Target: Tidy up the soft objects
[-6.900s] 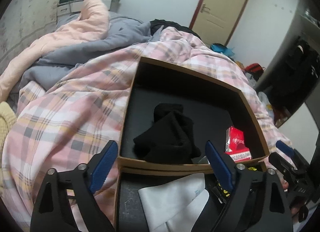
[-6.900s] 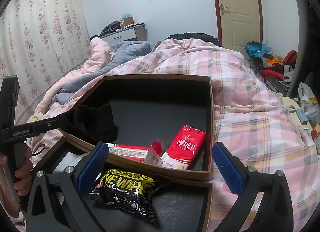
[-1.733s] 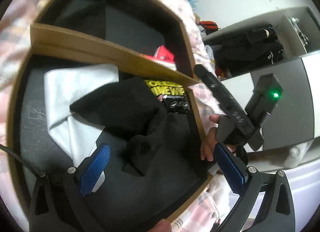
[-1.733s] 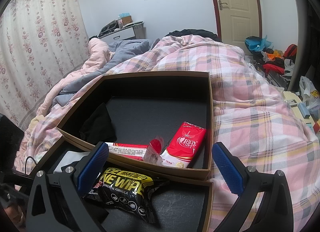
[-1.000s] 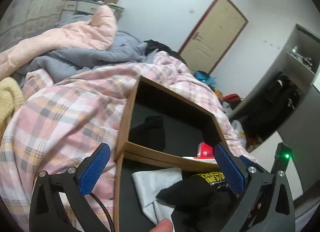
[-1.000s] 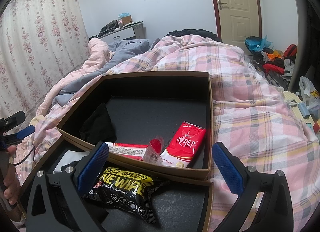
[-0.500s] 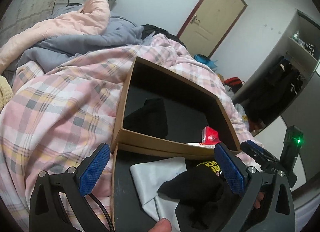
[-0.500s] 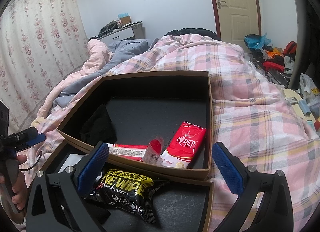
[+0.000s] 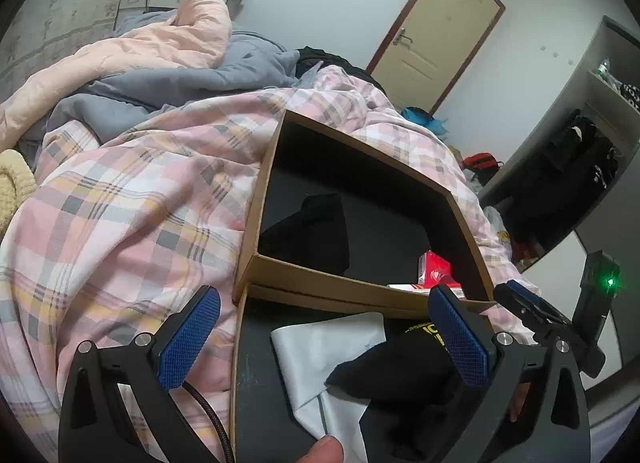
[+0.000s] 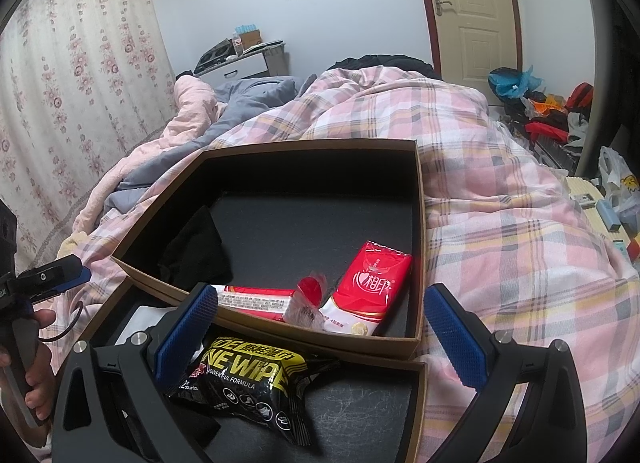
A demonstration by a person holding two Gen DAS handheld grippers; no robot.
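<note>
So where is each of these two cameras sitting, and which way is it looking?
Left wrist: on the left gripper, looking along its open fingers over two boxes on the bed; a fingertip shows.
Right wrist: on the right gripper, fingers open, facing the same boxes; a hand shows.
Shared: the red tissue pack.

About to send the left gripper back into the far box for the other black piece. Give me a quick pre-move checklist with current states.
1. Left gripper open and empty: ok.
2. Right gripper open, holding nothing: ok.
3. Black cloth in far box visible, uncovered: ok.
4. Red tissue pack apart from that cloth: ok.
5. Black cloth in near box lying over white cloth: ok.
6. Whether the far cloth is one piece or several: cannot tell.
</note>
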